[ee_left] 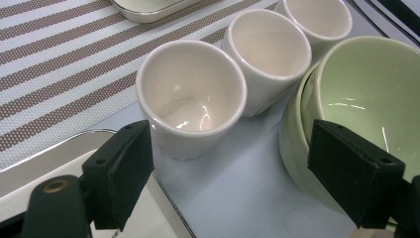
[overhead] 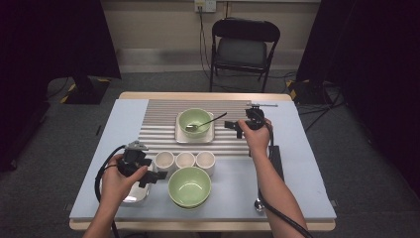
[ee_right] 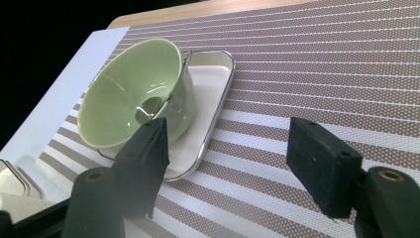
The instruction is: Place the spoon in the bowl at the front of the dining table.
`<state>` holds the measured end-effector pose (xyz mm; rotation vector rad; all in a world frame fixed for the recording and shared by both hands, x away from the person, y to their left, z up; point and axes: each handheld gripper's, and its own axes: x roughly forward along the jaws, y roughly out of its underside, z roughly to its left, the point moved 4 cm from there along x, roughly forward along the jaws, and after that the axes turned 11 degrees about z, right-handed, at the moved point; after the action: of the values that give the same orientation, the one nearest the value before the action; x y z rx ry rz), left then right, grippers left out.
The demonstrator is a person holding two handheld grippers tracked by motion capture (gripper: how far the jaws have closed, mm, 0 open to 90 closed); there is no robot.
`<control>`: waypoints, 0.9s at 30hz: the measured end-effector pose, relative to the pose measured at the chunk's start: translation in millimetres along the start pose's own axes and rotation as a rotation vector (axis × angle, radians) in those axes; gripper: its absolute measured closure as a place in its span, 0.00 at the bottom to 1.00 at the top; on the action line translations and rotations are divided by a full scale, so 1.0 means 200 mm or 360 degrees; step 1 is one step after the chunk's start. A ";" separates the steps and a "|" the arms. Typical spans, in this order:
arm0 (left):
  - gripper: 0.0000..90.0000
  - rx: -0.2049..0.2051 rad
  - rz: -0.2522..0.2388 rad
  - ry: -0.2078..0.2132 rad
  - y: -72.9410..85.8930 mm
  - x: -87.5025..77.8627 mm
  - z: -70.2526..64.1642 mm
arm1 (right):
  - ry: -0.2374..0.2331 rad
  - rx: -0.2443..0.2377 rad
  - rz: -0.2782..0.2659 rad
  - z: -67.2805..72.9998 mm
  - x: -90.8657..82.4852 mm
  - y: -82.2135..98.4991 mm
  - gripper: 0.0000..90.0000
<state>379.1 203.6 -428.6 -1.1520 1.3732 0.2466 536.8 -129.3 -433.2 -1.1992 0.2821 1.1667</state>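
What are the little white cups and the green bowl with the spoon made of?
The white cups look like glazed ceramic: thick rims and glossy highlights inside. The green bowl looks like glazed ceramic too, smooth and shiny, though hard plastic can't be ruled out. The spoon looks like metal: thin, dark and gleaming.

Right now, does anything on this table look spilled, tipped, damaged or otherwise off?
Nothing stands out. The far green bowl sits upright on its white tray with a spoon resting in it. The three white cups stand upright in a row beside the near green bowl. No spill or breakage is visible.
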 end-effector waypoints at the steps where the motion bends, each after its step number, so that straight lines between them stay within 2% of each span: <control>1: 0.20 0.0000 0.0000 0.0001 0.00 0.00 0.00 | 0.0001 -0.0005 0.0000 0.00 0.00 0.00 0.35; 27: 0.20 0.0003 0.0003 0.0002 0.00 0.00 0.01 | 0.0012 -0.0034 0.0020 -0.05 -0.09 0.03 0.34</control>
<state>379.6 204.6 -428.5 -1.1497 1.3755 0.2459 527.4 -147.5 -428.1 -1.2221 0.2842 1.1789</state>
